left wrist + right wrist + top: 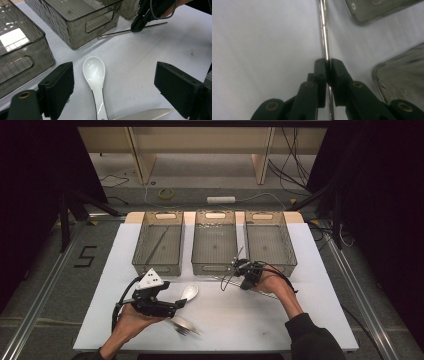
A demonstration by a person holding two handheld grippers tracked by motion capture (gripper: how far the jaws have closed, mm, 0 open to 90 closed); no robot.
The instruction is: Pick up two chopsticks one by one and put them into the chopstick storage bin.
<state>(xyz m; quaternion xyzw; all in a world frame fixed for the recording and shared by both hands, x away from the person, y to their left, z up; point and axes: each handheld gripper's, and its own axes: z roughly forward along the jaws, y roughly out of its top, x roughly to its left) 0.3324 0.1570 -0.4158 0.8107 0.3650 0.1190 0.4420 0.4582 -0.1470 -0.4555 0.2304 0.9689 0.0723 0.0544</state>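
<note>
A: High view, what's showing?
B: Left gripper (181, 303) is hovering near the table's (310, 270) near-left edge, by the white spoon (190, 292). Right gripper (239, 270) is sitting just in front of the middle bin (215, 242).
A: Left gripper view?
B: Jaws are standing wide, nothing gripped; spoon (96, 80) is lying on the table betw. them, a serrated knife (145, 115) nearer.
A: Right gripper view?
B: Jaws are pinching narrow on a metal rod (323, 35), which is running far across the table.

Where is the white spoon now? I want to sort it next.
In the high view the spoon lies on the table's left half, below the gap between the left and middle bins, just ahead of the left tongs.
</note>
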